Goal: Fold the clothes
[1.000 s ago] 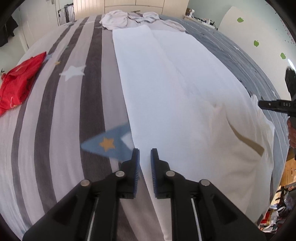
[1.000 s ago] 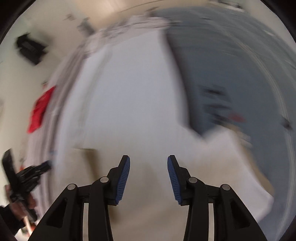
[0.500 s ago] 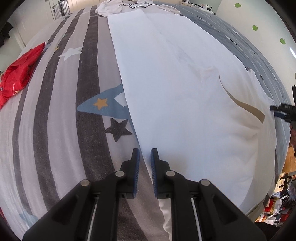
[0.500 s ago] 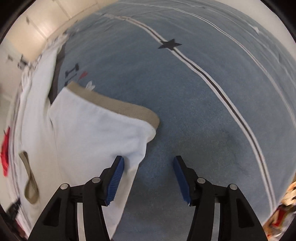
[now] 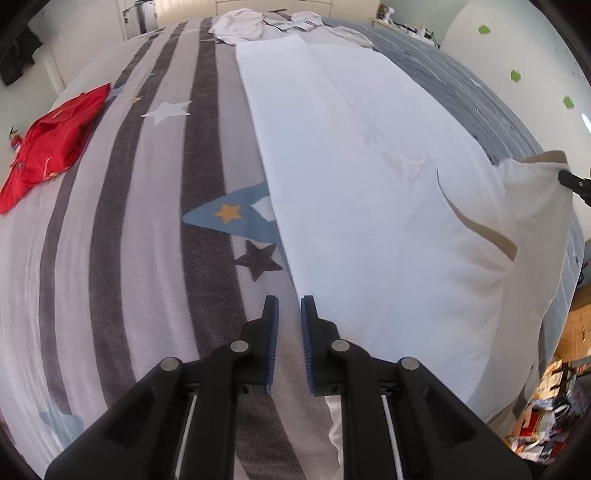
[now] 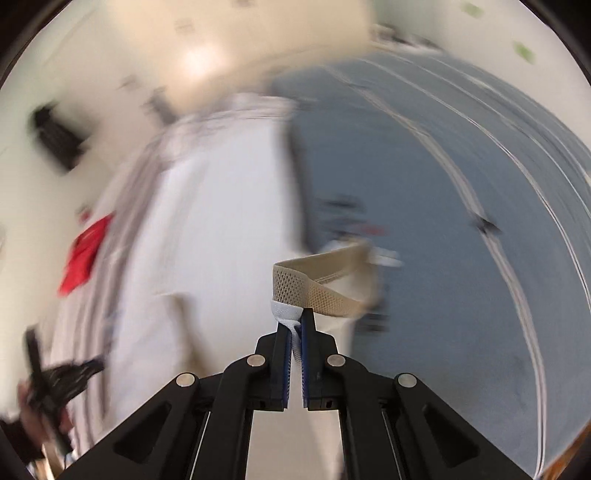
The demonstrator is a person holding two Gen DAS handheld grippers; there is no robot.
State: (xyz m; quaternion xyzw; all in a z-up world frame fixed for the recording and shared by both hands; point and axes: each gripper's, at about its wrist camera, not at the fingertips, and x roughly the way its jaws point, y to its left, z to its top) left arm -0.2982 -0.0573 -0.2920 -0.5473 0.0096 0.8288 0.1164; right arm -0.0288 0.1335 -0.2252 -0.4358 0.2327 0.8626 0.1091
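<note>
Right gripper: the right gripper (image 6: 295, 325), at the lower centre of its view, is clamped on the white fabric just below the tan mesh waistband (image 6: 314, 291) of the white trousers (image 5: 369, 206); in the left wrist view its tip shows at the right edge, at the lifted waistband corner.
Left gripper: the left gripper (image 5: 289, 321), at the lower centre of its view, has its blue pads (image 5: 272, 332) close together with a narrow gap, nothing visibly between them. It sits over the trousers' left edge.
Trousers: laid lengthwise up the middle of the frame, legs running toward the top; the waist end at the right is raised and folded, showing the tan band.
Bed cover: grey striped blanket (image 5: 147, 221) with stars at the left, blue cover (image 6: 443, 184) at the right.
Red garment: red garment (image 5: 48, 140) at the left edge, well apart from the trousers.
Far end: crumpled white clothes (image 5: 240, 27) at the top centre, beyond the trouser hems.
</note>
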